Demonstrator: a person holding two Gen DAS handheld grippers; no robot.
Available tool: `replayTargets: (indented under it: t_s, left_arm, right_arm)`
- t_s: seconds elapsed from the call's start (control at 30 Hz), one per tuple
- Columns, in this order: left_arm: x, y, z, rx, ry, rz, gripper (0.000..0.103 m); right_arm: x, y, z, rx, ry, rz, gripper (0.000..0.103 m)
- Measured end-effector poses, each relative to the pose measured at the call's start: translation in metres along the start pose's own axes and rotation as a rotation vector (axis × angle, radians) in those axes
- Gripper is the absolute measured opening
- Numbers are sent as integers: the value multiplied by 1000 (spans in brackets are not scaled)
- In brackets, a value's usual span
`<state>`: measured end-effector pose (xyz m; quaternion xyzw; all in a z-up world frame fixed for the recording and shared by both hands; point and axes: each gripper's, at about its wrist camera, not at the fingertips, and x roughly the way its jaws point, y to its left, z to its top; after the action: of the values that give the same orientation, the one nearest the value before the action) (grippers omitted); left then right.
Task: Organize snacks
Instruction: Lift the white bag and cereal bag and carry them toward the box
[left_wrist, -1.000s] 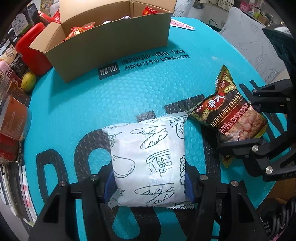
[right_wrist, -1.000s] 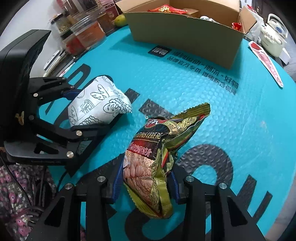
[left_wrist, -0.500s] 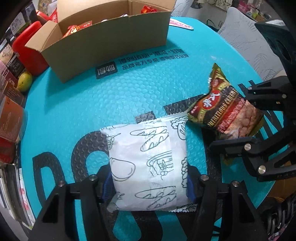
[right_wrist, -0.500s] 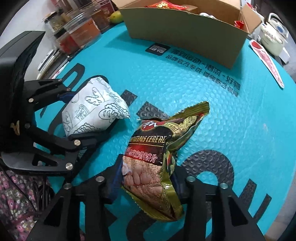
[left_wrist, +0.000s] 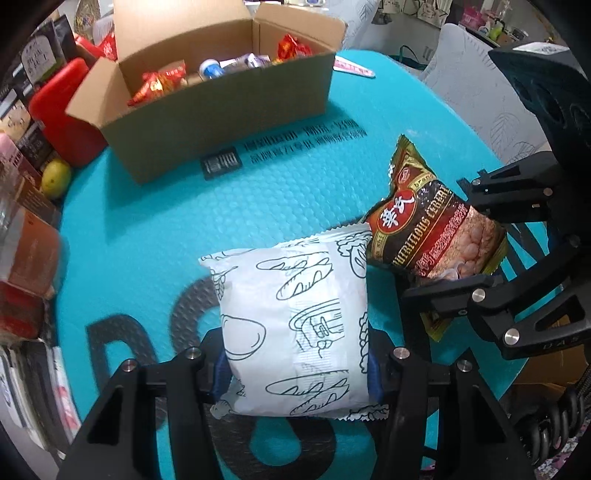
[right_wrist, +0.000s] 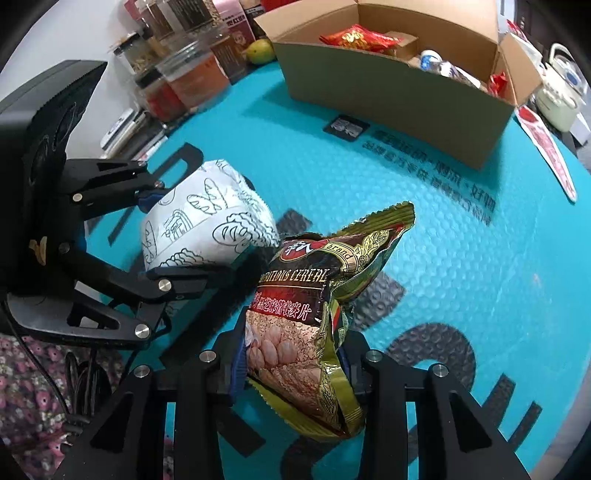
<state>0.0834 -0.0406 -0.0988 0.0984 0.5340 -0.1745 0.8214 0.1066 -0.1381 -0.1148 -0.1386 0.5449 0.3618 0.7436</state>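
Note:
A white bread-print snack bag (left_wrist: 295, 314) sits between the blue pads of my left gripper (left_wrist: 295, 369); its jaws are closing and press the bag's sides. My right gripper (right_wrist: 291, 363) is shut on a brown and gold cereal bag (right_wrist: 314, 302), which stands up crumpled between the pads. Both bags hang just above the teal mat (left_wrist: 147, 221), side by side and almost touching. An open cardboard box (left_wrist: 221, 110) with several snacks inside stands at the far end of the mat. In the right wrist view the left gripper (right_wrist: 181, 236) holds the white bag (right_wrist: 207, 229) at the left.
A red container (left_wrist: 62, 122) and a yellow fruit (left_wrist: 55, 177) sit left of the box. Jars (right_wrist: 177, 74) and packets line the mat's left edge. A cream kettle (right_wrist: 561, 88) and a flat red-white packet (right_wrist: 546, 147) lie at the right.
Both bags have risen a little off the mat in the grippers. The box's inside shows more than before. Each bag looks squeezed slightly tighter.

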Motion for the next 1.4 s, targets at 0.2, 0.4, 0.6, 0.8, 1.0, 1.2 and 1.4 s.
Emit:
replayTargets:
  t_s: [0.2,0.4,0.6,0.8,1.0,1.2,1.4]
  left_arm:
    - [-16,9,18,32,-12,27,55]
    - [-33,22,42,97,6,52,55]
    - [-44,31,75,163,31,83,55]
    - [-52,42,114,193,32,99,55]
    - [-55,47,148,214,15,124,55]
    - [-57,56,181,215,-9,142,55]
    - [-60,66,211,217,-43,187,55]
  right_arm:
    - [-17,-2,18,-24,-29,-1,38]
    - [-33,-4,45,-41,-67,-18,38]
    - [-53,-13,73,-51,-93,-19,38]
    - [-68,-32,105,-28,-101,-5,38]
    - [-87,-51,131,-21,-136,-42,38]
    - [-101,-75,155,5,-164,-71,38]
    - [-108,-94,180,24,-187,-109,38]
